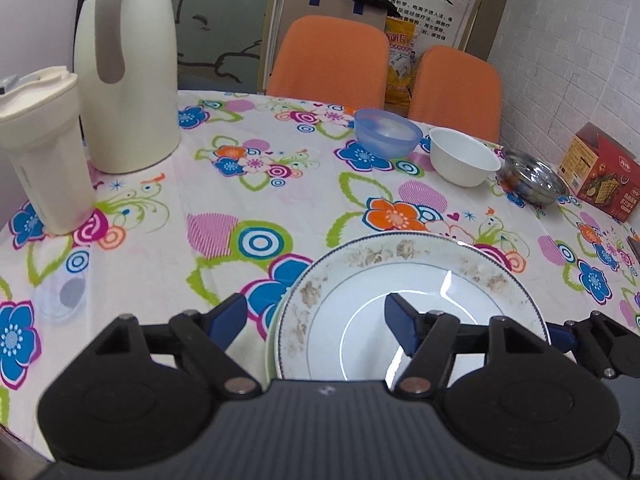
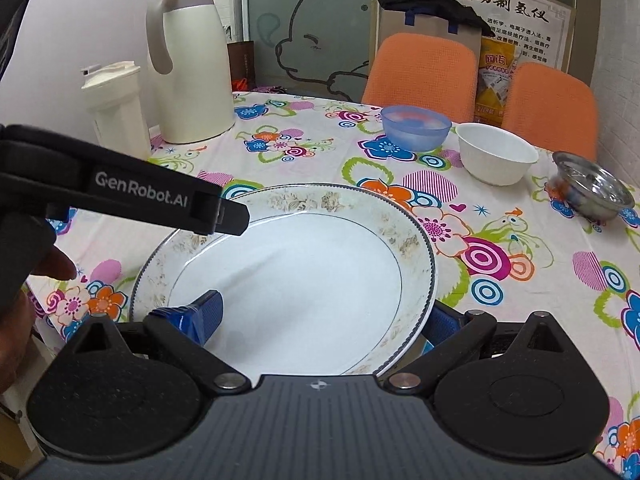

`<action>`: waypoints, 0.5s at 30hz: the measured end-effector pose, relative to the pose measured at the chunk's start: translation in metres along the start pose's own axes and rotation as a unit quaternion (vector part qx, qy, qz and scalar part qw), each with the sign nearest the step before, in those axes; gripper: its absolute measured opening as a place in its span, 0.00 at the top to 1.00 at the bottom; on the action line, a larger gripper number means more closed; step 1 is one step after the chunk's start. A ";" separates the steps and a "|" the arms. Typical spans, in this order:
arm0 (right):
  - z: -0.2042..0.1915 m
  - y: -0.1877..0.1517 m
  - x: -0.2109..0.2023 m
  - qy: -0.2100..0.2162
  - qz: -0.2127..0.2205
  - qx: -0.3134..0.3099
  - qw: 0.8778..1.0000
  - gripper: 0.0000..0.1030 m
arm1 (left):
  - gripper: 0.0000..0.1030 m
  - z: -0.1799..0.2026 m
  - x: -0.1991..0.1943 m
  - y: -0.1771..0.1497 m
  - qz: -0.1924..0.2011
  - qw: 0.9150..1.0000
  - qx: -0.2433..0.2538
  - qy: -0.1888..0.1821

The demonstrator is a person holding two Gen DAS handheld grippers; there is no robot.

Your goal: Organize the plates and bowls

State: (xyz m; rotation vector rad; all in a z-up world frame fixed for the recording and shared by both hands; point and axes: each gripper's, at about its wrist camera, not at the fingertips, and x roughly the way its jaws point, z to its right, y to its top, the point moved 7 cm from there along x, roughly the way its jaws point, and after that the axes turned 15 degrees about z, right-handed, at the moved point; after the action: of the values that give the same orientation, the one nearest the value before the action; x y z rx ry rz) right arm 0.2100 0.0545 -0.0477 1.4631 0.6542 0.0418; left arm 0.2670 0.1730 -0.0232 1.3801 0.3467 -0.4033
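plate (image 2: 296, 280): a large white plate with a faded floral rim is seen near the front edge of the table (image 1: 168, 264), lying over the flowered cloth; a second rim appears to show beneath its left edge in the left wrist view, so a stack of two is judged likely, not certain.
left gripper (image 1: 316, 320): its blue fingers are spread wide, one over the cloth left of the plate, the other over the plate's well; nothing is pinched.
right gripper (image 2: 324, 316): its fingers straddle the plate's near right rim, one blue pad above the well, the other below the rim; whether the rim is actually clamped cannot be told.
bowls: three are counted, well beyond the plate, in a row at the far right: a blue bowl (image 1: 387, 132), a white bowl (image 1: 464, 156) just beside it, and a steel bowl (image 1: 534, 180) nearest the red box (image 1: 600, 172).
other counts: two orange chairs (image 1: 332, 56), one cream jug (image 1: 128, 68), one lidded tumbler (image 1: 44, 152).
risk, slip: a glazed rim held only at one edge is judged liable to slide or tip out of the pads if lifted quickly.
risk, collision: both grippers crowd the same plate; a knock between them could be caused by either closing in.
risk, edge: the plate sits close to the table's front, so a nudge toward the person could send it off.
risk, stacking: a hard set-down could chip the plates.
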 end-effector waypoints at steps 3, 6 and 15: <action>0.006 0.001 -0.004 0.013 0.003 0.028 1.000 0.15 | 0.33 0.000 -0.003 0.002 0.005 1.000 0.005 0.004; 0.006 0.003 -0.008 0.011 0.005 0.050 0.999 0.15 | 0.33 0.003 -0.001 0.002 0.004 1.000 0.004 0.002; 0.001 0.002 -0.004 0.010 -0.012 0.003 1.000 0.13 | 0.31 0.016 0.000 0.007 0.011 1.000 0.009 -0.003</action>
State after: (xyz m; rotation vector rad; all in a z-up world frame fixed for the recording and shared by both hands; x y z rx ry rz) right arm 0.2076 0.0523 -0.0441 1.4619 0.6880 0.0366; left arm 0.2702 0.1580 -0.0143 1.3985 0.3229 -0.3939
